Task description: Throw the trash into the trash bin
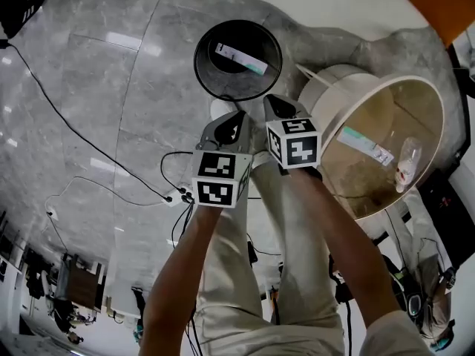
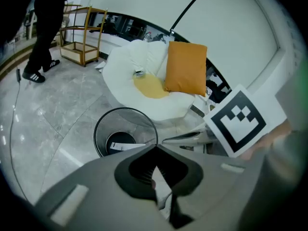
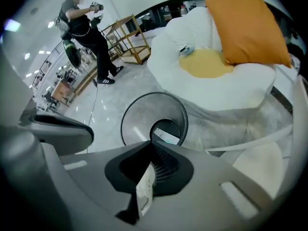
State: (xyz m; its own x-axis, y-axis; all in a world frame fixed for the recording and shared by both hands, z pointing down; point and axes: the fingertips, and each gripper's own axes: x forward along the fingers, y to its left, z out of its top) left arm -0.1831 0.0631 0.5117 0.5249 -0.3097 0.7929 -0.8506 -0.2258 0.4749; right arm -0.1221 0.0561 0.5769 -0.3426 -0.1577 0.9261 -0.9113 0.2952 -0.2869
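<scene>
Pinching perhaps crinkled white wrapper (image 3: 144,189), right tool (image 1: 280,107) overhangs round mesh bin (image 3: 140,115).

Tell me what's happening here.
A person holds both grippers by the black mesh trash bin, which already has a wrapper inside. The left gripper is shut on a thin white scrap, the right gripper on a paper slip. A second wrapper and a plastic bottle wait on the round table.

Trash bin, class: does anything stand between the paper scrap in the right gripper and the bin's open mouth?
Nothing visible does. The right gripper, fingers shut on the paper scrap, points at the trash bin; its mouth is open and lidless, with one wrapper lying at the bottom.
</scene>
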